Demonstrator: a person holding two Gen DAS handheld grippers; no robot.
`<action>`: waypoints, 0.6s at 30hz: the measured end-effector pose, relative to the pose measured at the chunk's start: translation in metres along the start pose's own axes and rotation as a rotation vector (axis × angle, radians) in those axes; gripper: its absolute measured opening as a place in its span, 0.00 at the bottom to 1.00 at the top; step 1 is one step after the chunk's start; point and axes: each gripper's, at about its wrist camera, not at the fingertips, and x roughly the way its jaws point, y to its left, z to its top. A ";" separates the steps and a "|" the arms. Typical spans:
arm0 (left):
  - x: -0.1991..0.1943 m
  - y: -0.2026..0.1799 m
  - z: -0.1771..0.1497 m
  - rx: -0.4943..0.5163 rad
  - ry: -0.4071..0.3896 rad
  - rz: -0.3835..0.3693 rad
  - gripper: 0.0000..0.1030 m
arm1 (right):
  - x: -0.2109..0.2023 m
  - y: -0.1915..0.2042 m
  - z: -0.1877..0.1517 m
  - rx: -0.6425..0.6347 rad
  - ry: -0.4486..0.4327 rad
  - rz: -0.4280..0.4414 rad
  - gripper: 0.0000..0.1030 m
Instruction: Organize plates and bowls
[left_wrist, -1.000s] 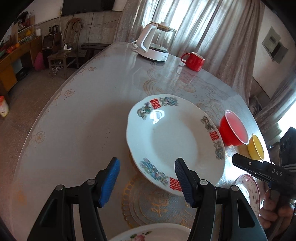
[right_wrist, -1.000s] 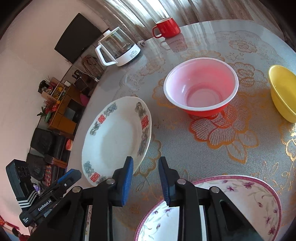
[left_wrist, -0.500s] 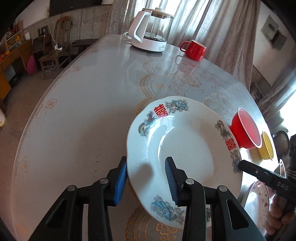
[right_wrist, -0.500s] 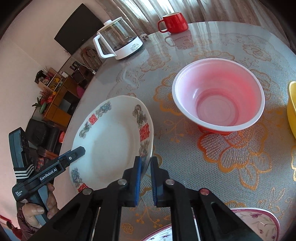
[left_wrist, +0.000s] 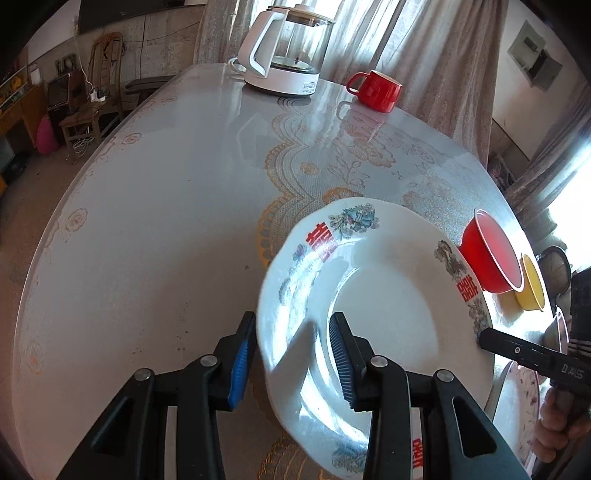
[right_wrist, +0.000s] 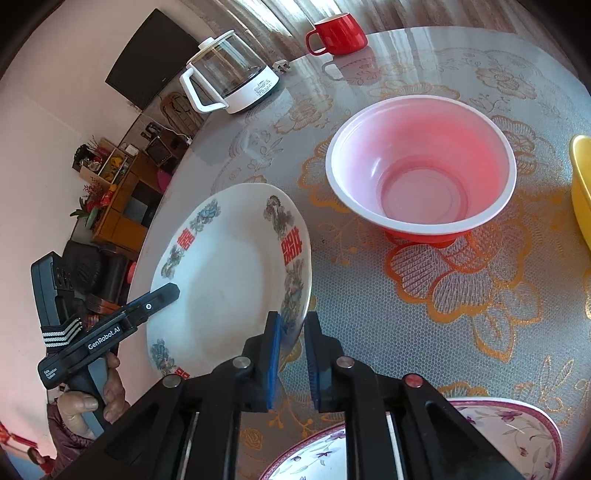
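A white plate with red characters and blue-green flowers (left_wrist: 388, 295) is held tilted above the table; it also shows in the right wrist view (right_wrist: 229, 273). My left gripper (left_wrist: 291, 354) is shut on its near rim. My right gripper (right_wrist: 293, 350) is shut on the opposite rim. A red bowl with a white rim (right_wrist: 421, 170) stands on the table right of the plate, also seen in the left wrist view (left_wrist: 493, 258). A yellow bowl (right_wrist: 581, 184) stands beside it. A plate with purple flowers (right_wrist: 480, 439) lies under my right gripper.
A glass kettle on a white base (left_wrist: 284, 48) and a red mug (left_wrist: 376, 90) stand at the far side of the round table (left_wrist: 166, 221). Curtains hang behind them. A chair and cabinets stand off the table's left edge.
My left gripper closed on the plate's rim and my right gripper closed on the other side. The plate has lifted and tilted off the table.
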 end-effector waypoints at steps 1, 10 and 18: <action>0.003 -0.001 0.002 0.004 0.004 -0.003 0.35 | 0.001 -0.001 0.001 0.008 -0.001 0.007 0.14; -0.001 -0.011 -0.013 0.088 0.016 -0.016 0.33 | -0.001 -0.001 0.002 -0.019 -0.005 -0.020 0.14; 0.007 0.006 0.008 -0.004 -0.010 -0.073 0.31 | 0.007 -0.004 0.006 -0.012 0.012 -0.005 0.22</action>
